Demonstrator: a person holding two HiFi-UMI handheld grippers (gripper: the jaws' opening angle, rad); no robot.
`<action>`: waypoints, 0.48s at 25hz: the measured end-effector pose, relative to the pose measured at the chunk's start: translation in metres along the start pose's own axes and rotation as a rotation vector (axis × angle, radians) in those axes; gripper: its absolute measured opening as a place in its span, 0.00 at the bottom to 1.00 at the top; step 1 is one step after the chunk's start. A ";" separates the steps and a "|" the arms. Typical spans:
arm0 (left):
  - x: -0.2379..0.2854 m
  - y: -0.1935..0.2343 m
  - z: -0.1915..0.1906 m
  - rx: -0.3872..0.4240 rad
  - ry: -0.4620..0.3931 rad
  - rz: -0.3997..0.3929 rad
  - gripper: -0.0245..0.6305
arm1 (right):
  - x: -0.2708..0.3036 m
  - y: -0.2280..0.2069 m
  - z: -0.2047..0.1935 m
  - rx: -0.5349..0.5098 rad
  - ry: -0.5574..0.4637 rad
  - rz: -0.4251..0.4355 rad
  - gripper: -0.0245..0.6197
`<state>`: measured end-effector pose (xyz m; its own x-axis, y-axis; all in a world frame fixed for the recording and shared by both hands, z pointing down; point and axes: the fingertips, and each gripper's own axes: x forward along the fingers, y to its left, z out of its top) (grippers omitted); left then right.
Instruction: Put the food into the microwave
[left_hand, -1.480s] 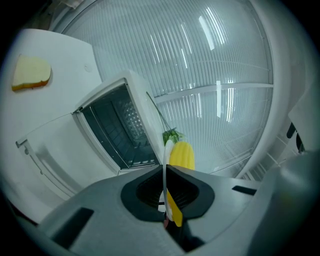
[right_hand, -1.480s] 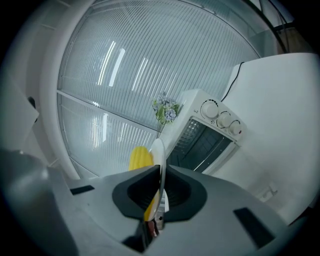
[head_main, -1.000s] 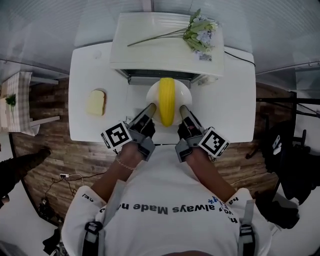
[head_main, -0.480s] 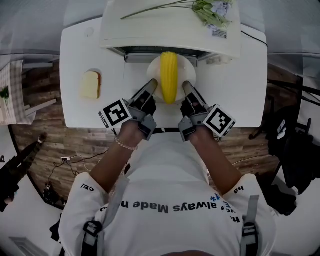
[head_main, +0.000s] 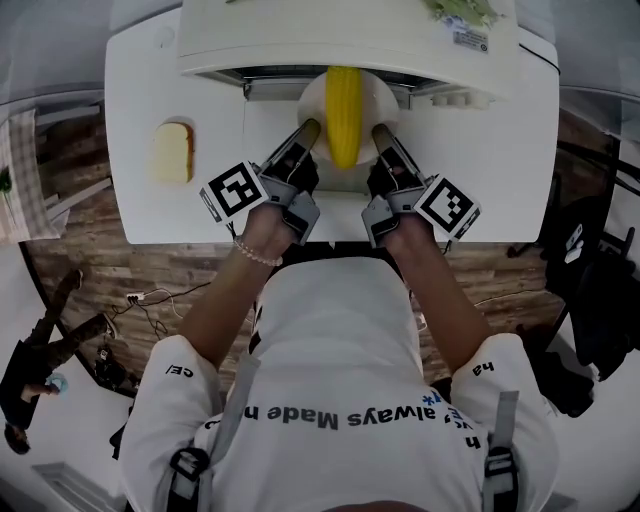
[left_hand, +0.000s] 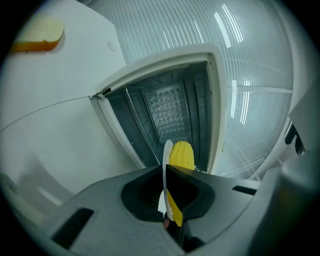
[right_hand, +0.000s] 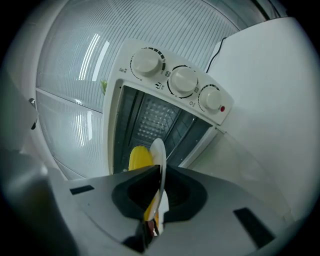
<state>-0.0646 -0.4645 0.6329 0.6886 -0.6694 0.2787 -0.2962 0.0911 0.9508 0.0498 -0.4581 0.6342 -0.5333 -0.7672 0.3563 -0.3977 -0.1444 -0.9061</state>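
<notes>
A yellow corn cob (head_main: 344, 100) lies on a white plate (head_main: 380, 92), held level right at the mouth of the open microwave (head_main: 300, 40). My left gripper (head_main: 307, 134) is shut on the plate's left rim and my right gripper (head_main: 379, 134) is shut on its right rim. In the left gripper view the plate (left_hand: 165, 165) shows edge-on with the corn (left_hand: 181, 154) behind it and the dark cavity (left_hand: 167, 117) beyond. The right gripper view shows the same plate (right_hand: 158, 159) and corn (right_hand: 139, 159) in front of the cavity (right_hand: 150, 125).
A slice of bread (head_main: 171, 152) lies on the white table (head_main: 130, 205) to the left, and also appears in the left gripper view as bread (left_hand: 39, 34). The microwave has three knobs (right_hand: 183, 81) on its right side. Flowers (head_main: 462, 10) lie on its top.
Both grippers have carried the plate with the corn forward, from in front of the microwave up to its opening. The bread has not moved.
</notes>
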 end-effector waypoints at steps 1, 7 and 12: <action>0.002 0.004 0.002 -0.001 -0.005 0.002 0.06 | 0.004 -0.003 0.000 -0.001 -0.001 -0.001 0.08; 0.014 0.030 0.011 -0.039 -0.024 -0.022 0.06 | 0.028 -0.027 -0.006 0.001 0.001 -0.013 0.08; 0.022 0.042 0.010 -0.035 -0.025 0.003 0.06 | 0.032 -0.039 -0.003 0.016 0.001 -0.026 0.08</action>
<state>-0.0681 -0.4826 0.6775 0.6708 -0.6874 0.2783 -0.2744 0.1185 0.9543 0.0463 -0.4749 0.6819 -0.5239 -0.7624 0.3798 -0.3994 -0.1739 -0.9001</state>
